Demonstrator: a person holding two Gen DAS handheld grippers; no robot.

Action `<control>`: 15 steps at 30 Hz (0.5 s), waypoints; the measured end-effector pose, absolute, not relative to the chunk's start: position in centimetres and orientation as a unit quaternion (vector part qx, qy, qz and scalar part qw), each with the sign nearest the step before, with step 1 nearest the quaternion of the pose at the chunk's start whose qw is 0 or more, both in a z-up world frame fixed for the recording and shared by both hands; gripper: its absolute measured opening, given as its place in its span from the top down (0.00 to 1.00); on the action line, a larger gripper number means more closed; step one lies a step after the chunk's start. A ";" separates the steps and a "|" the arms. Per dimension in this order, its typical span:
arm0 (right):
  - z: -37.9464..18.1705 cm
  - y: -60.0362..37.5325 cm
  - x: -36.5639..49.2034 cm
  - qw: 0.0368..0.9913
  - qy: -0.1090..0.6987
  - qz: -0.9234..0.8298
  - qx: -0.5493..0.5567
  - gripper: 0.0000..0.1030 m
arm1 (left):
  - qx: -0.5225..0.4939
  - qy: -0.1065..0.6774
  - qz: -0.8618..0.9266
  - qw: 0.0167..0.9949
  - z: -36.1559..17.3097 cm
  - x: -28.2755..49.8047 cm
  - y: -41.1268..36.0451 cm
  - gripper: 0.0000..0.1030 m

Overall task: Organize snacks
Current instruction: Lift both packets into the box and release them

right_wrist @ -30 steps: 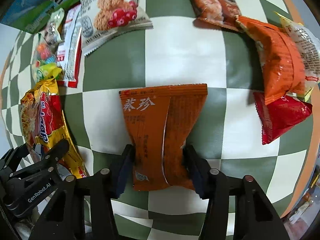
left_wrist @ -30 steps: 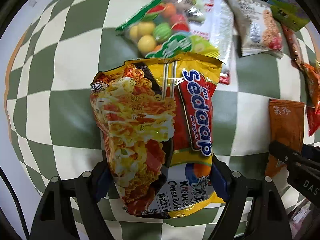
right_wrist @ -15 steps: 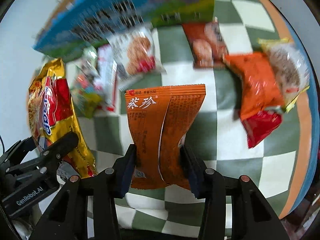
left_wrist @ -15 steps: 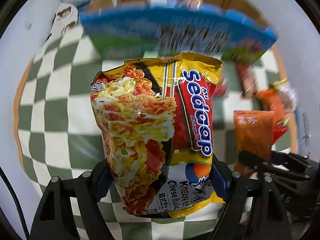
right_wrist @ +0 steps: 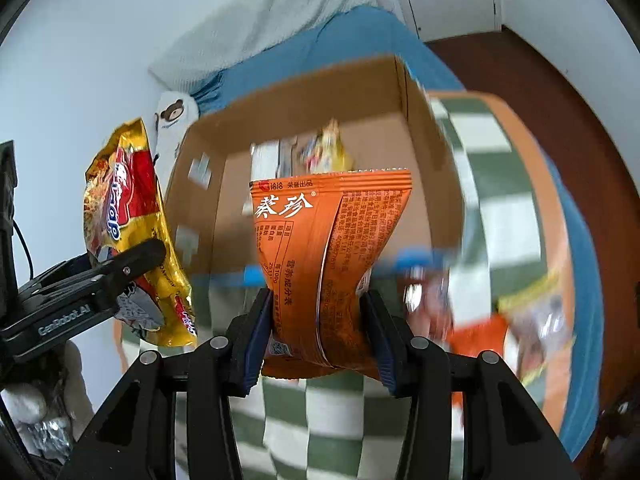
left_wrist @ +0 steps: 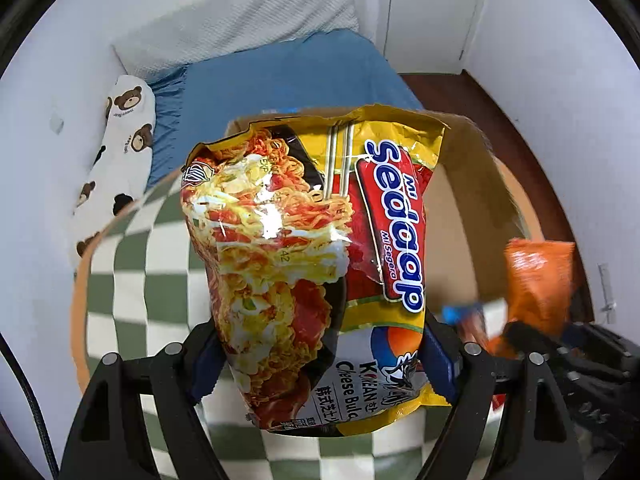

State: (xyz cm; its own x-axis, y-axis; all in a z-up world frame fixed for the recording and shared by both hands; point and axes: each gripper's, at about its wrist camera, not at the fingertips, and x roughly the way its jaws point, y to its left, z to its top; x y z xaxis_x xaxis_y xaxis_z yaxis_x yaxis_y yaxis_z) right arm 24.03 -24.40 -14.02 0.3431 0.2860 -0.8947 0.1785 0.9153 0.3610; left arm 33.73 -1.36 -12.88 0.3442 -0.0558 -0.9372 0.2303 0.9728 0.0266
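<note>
My left gripper (left_wrist: 320, 356) is shut on a yellow and red Sedaap noodle packet (left_wrist: 312, 248) and holds it up above the checkered table (left_wrist: 132, 280). My right gripper (right_wrist: 318, 320) is shut on an orange snack packet (right_wrist: 328, 240), also lifted. An open cardboard box (right_wrist: 420, 152) stands behind both packets; a few packets lie inside it. In the right wrist view the noodle packet (right_wrist: 120, 216) and the left gripper show at the left. In the left wrist view the orange packet (left_wrist: 540, 280) shows at the right.
Blurred snack packets (right_wrist: 532, 320) lie on the table's right part. A bed with a blue sheet (left_wrist: 280, 76) and a bear-print pillow (left_wrist: 120, 152) stands behind the table. Dark wood floor (right_wrist: 540, 80) lies to the right, with a white door (left_wrist: 432, 12) beyond.
Both grippers have lifted their packets off the table and tilted up toward the cardboard box. The table snacks have dropped out of the middle of both views.
</note>
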 end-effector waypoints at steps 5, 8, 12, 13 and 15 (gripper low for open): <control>-15.0 -25.8 30.9 0.790 0.582 0.014 0.192 0.53 | 0.107 0.598 -0.075 0.791 -15.8 40.0 -2.0 0.21; -17.0 -26.2 33.6 0.779 0.597 0.004 0.190 0.53 | 0.125 0.621 -0.066 0.771 -18.5 42.1 -2.2 0.21; -20.0 -26.1 35.6 0.762 0.621 0.000 0.181 0.53 | 0.135 0.657 -0.060 0.739 -22.0 43.8 -1.9 0.21; -21.1 -26.1 35.9 0.753 0.631 0.002 0.185 0.52 | 0.127 0.667 -0.062 0.732 -22.7 43.9 -1.7 0.21; -22.8 -26.0 36.0 0.737 0.649 -0.004 0.186 0.42 | 0.113 0.681 -0.064 0.721 -24.3 44.0 -1.1 0.20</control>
